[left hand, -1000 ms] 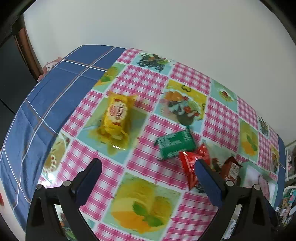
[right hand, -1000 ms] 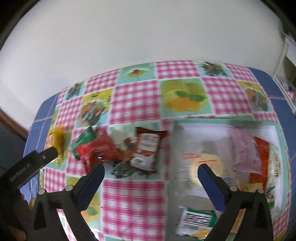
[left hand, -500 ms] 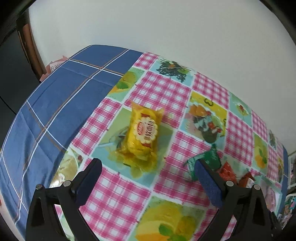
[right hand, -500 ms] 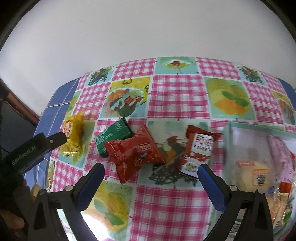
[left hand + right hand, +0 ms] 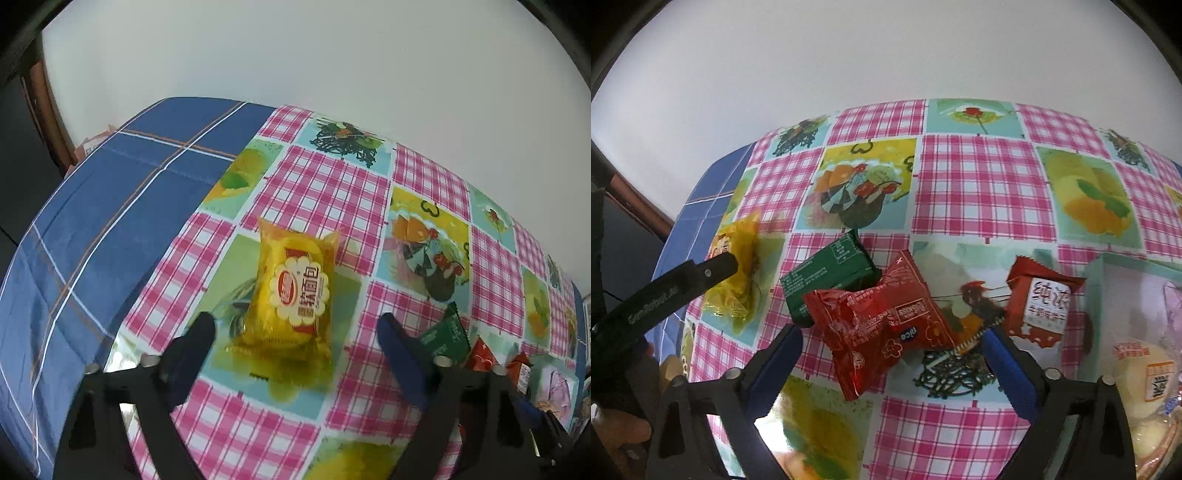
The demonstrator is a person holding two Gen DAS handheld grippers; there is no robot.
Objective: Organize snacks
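Your left gripper (image 5: 295, 325) hangs tilted down over the bench (image 5: 325, 192), jaws wide but just been closing in, nothing pinched. The yellow bread pack (image 5: 291, 291) lies flat between the two fingers and slightly ahead of the tips; neither finger touches it. Left of that gripper, the blue plaid cloth (image 5: 110, 206) covers the bench end. To its right, past the right finger, the green pack (image 5: 443, 336) shows a corner, with red wrappers further right, partly hidden.

Your right gripper (image 5: 892, 336) is also tilted down, jaws wide and just been narrowing, holding nothing. Far left of it the left gripper's black finger (image 5: 672, 291) overlaps the yellow bread pack (image 5: 738, 273). Just ahead of your right gripper's left finger sits the green pack (image 5: 827, 269), its near edge tucked under the red snack pack (image 5: 882, 325). That red snack pack lies crooked between the fingers, closer to the left one; contact with either I can't tell. Ahead of the right finger lies the red-and-white pack (image 5: 1041, 302). Right of that finger, the clear tray (image 5: 1093, 295) holds a pale round bun pack (image 5: 1145, 373) and other wrappers, blurred.
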